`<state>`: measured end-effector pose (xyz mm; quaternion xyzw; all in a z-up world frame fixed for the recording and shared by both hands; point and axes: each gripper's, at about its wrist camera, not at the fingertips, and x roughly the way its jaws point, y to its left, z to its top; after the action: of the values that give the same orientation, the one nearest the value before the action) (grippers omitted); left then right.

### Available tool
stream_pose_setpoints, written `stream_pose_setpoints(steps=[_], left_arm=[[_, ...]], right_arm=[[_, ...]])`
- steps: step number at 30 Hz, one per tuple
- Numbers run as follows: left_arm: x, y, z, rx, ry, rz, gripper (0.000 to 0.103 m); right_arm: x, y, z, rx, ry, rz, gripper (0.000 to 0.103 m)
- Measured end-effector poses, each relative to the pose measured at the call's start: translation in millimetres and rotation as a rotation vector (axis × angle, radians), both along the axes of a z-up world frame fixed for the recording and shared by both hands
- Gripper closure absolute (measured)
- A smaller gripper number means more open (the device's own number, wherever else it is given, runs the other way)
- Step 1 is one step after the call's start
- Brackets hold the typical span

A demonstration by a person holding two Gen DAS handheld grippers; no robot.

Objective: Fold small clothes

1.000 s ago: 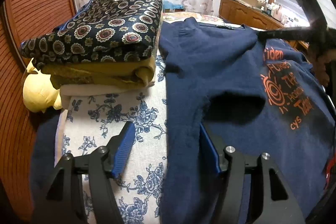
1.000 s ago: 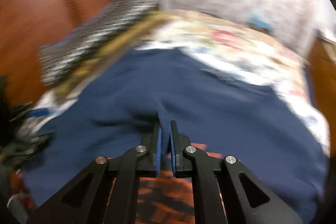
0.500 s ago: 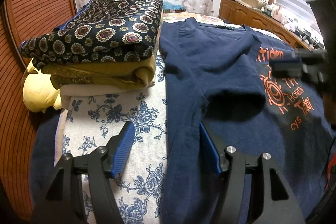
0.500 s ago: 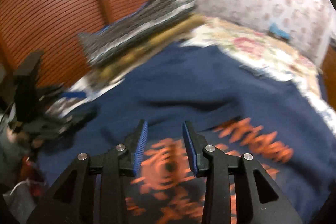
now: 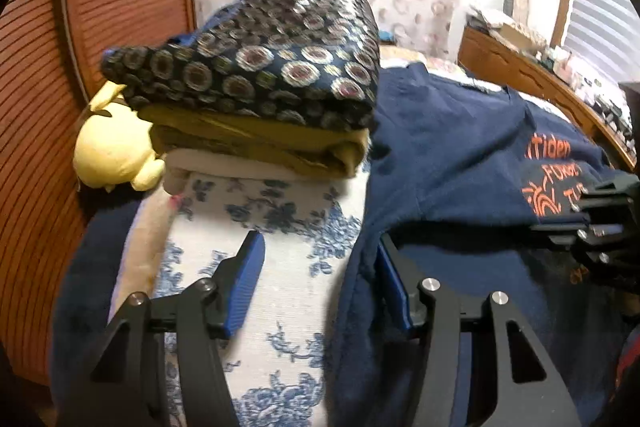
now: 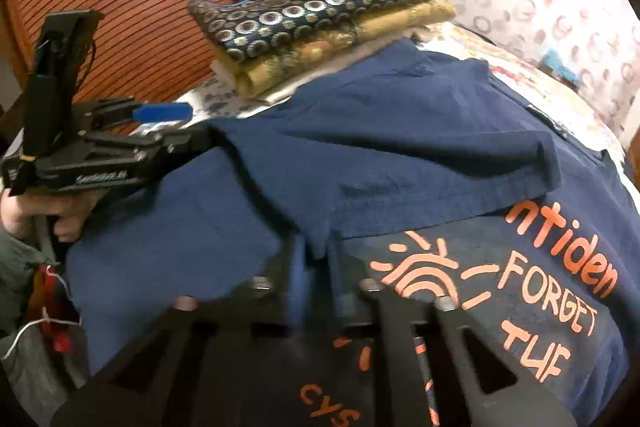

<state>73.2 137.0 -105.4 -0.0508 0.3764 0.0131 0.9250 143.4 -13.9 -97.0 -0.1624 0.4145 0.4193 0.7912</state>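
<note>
Straddling the navy T-shirt point(image 5: 452, 155) side edge on the bed, the left hand-held gripper point(image 5: 320, 279) gapes wide, empty. Right view: the right hand-held gripper point(image 6: 316, 267), blurred, sits narrowly parted around the folded-in sleeve's corner; whether it pinches, I cannot tell. Mid side-fold, I judge; next, clamp that left edge and carry it across.

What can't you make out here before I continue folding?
- Right gripper: motion-blurred in the right wrist view; whether it grips the shirt is unclear.
- Shirt print: partly covered by the right gripper in the left wrist view.
- Dresser clutter: too small to identify in the left wrist view.
</note>
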Motion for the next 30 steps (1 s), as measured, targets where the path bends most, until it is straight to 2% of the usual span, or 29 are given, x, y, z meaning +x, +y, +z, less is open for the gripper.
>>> stream_pose_setpoints(steps=[5, 10, 17, 22, 26, 30], left_arm=[[-5.1, 3.0, 2.9, 0.003, -0.035, 0.021, 0.047], [-11.9, -0.5, 5.0, 0.028, -0.046, 0.018, 0.047], [-29.0, -14.2, 24.6, 0.005, -0.104, -0.02, 0.047], [-27.9, -44.2, 38.1, -0.016, -0.121, -0.123, 0.047], [-20.3, -78.5, 32.2, -0.05, -0.077, -0.244, 0.048], [-3.0, -104.6, 18.7, -0.052, -0.005, -0.311, 0.059]], right_arm=[[-23.1, -3.2, 8.5, 0.006, 0.015, 0.063, 0.102], [-34.1, -9.0, 11.8, -0.003, 0.012, 0.047, 0.101], [-20.2, -31.0, 29.6, 0.052, -0.026, -0.045, 0.087], [-11.8, -45.8, 35.6, 0.057, -0.059, -0.102, 0.077], [-6.2, -68.4, 37.1, 0.048, -0.086, -0.173, 0.07], [-1.8, -105.3, 31.6, 0.033, -0.09, -0.268, 0.055]])
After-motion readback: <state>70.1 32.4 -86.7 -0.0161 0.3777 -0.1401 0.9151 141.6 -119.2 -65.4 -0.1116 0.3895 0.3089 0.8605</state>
